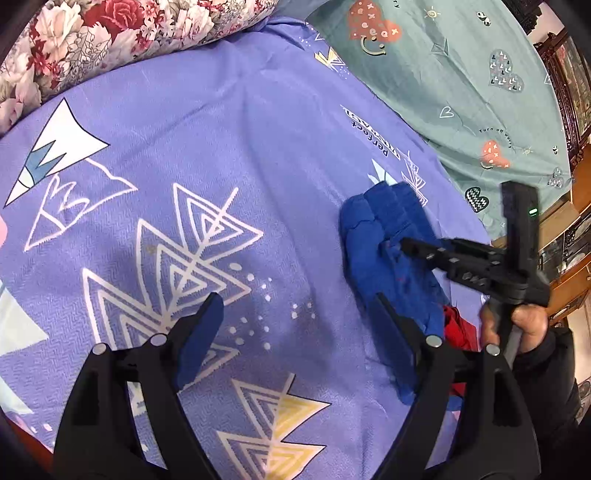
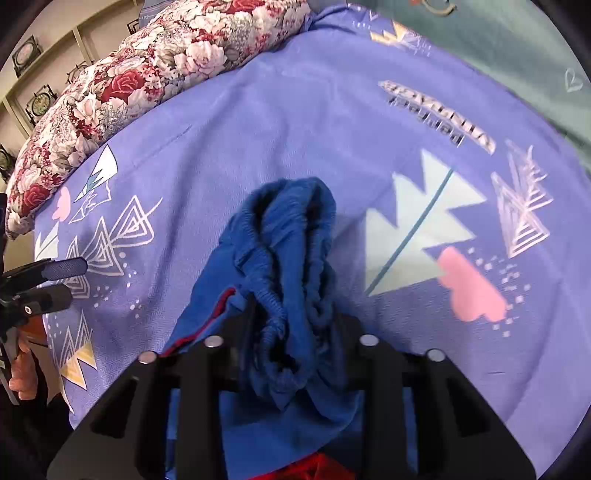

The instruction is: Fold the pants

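Blue pants (image 2: 291, 280): soft, light, floppy; right gripper (image 2: 291, 354) jaws clamp the bunched elastic waistband, left gripper (image 1: 295, 339) jaws spread, empty; best hold: hem

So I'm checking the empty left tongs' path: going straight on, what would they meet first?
Probably only the purple bedsheet; the left tongs are open, and the blue pants lie off to the right.

bare sheet (image 1: 229, 147) left, floral pillow (image 1: 122, 33) perhaps bordering
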